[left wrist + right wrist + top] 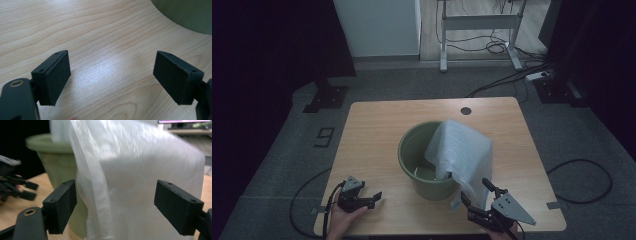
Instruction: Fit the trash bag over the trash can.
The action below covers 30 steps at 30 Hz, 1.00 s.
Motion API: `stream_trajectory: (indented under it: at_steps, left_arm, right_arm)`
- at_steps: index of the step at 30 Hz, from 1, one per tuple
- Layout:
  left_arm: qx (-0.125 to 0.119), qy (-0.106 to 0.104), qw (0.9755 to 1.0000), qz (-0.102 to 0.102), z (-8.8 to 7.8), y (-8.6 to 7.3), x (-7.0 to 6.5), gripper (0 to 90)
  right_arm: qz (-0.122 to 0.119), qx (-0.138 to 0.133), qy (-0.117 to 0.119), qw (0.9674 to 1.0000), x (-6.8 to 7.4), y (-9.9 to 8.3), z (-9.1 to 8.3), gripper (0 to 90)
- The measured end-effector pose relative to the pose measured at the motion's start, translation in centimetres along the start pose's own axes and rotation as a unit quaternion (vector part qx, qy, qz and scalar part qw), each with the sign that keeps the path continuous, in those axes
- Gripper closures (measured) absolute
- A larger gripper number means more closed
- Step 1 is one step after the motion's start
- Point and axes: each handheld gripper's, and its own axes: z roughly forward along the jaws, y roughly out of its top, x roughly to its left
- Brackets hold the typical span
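Right gripper (113, 207) jaws wide beside bag (140, 182) (left gripper (112, 80) likewise, empty)

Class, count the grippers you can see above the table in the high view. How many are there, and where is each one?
2. The left gripper is at the table's near-left edge, open over bare wood. The right gripper is at the near-right, open beside the plastic bag draped over the green bucket.

Green bucket (422, 150), translucent white bag (462, 150)
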Motion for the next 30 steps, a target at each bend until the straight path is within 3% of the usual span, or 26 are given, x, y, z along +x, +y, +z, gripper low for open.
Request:
stream_trajectory:
  at_steps: [6,8,9,10,12,13,19,23,27,30]
  left_arm:
    - [-0.004,-0.004,1.0,-0.004,-0.1,0.1,0.0,14.4]
    - [-0.008,-0.008,0.9999,-0.009,-0.1,0.2,-0.1,14.4]
    - [-0.008,-0.008,0.9999,-0.009,-0.1,0.2,-0.1,14.4]
    - [-0.013,-0.01,0.9998,-0.01,-0.2,0.4,-0.3,14.4]
    - [-0.018,-0.011,0.9997,-0.012,-0.4,0.6,-0.4,14.4]
    - [-0.023,-0.013,0.9995,-0.014,-0.5,0.7,-0.5,15.1]
    - [-0.06,-0.022,0.9978,-0.017,-1.8,1.7,-1.3,18.8]
    - [-0.083,-0.026,0.9959,-0.026,-2.7,2.6,-1.9,20.5]
    - [-0.108,-0.025,0.9932,-0.036,-3.9,3.6,-2.6,21.5]
    - [-0.128,-0.018,0.9908,-0.039,-5.0,4.4,-3.2,21.8]
  right_arm:
    - [0.015,0.038,-0.026,0.9988,-0.3,-1.6,1.4,24.7]
    - [0.014,0.057,-0.043,0.9973,-0.9,-2.4,1.8,37.6]
    - [0.014,0.057,-0.043,0.9973,-0.9,-2.4,1.8,37.6]
    - [0.021,0.062,-0.05,0.9966,-1.4,-2.7,1.7,51.7]
    - [0.022,0.062,-0.048,0.9967,-1.6,-2.8,1.6,55.6]
    - [0.015,0.064,-0.059,0.9961,-2.0,-2.8,1.4,63.9]
    - [0.02,0.046,-0.115,0.9922,-4.5,-2.0,0.6,81.9]
    - [0.021,0.019,-0.144,0.9892,-6.4,-0.3,0.0,87.4]
    - [0.022,-0.013,-0.153,0.9879,-7.5,1.8,-0.4,88.7]
    - [0.019,-0.034,-0.147,0.9883,-7.9,3.5,-0.5,88.8]
